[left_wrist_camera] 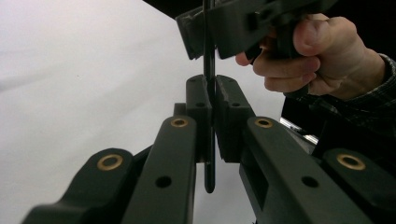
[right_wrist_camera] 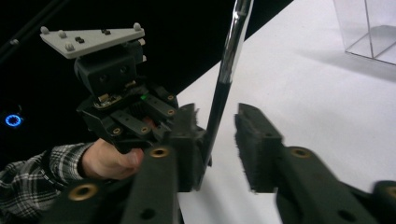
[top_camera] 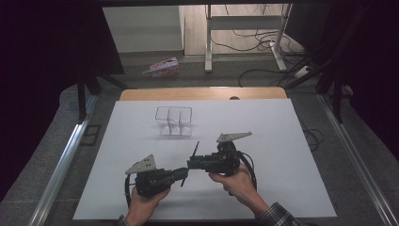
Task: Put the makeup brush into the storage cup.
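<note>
A thin black rod (top_camera: pixel 195 147) with a shiny metal upper end (right_wrist_camera: pixel 232 44) stands nearly upright over the white table. My left gripper (top_camera: pixel 186 172) is shut on the rod's lower part (left_wrist_camera: pixel 208 70), with both pads (left_wrist_camera: pixel 200 100) pressing on it. My right gripper (top_camera: pixel 192 163) faces the left one from the right, a little higher on the rod. In the right gripper view its jaws (right_wrist_camera: pixel 219 135) straddle the rod (right_wrist_camera: pixel 217 107): the left pad (right_wrist_camera: pixel 189 140) lies against it and the right pad (right_wrist_camera: pixel 254 144) stands apart from it. A hand holds each gripper.
A clear plastic box (top_camera: pixel 174 121) with dividers stands on the white sheet (top_camera: pixel 282 141) toward the back middle. A wooden table edge (top_camera: pixel 202 93) lies behind the sheet. On the floor beyond are a pink package (top_camera: pixel 163 67), a desk frame and cables.
</note>
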The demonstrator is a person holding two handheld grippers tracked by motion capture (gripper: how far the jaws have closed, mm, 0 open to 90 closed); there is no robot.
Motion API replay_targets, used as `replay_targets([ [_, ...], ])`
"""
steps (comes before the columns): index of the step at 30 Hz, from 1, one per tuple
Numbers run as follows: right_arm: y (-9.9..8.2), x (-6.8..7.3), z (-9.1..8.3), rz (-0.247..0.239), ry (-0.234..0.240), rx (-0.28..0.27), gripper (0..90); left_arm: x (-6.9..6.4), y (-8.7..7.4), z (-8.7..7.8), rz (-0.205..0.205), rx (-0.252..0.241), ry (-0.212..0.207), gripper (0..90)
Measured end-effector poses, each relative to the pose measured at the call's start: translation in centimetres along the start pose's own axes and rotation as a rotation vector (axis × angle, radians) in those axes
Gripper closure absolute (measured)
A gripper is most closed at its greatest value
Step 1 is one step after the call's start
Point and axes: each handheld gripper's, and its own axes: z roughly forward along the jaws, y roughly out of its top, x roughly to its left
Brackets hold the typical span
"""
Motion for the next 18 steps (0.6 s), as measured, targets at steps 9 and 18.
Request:
replay_targets([
  [9, -0.1, -0.2, 0.1, 0.018, 0.004, 0.004, 85.0, 0.3, -0.1, -0.3, -0.005, 0.024, 0.040, 77.3],
  [18, -0.1, 0.1, 0.3, -0.060, -0.066, 0.069, 85.0, 2.1, 0.9, -2.2, -0.065, 0.074, 0.094, 22.7],
])
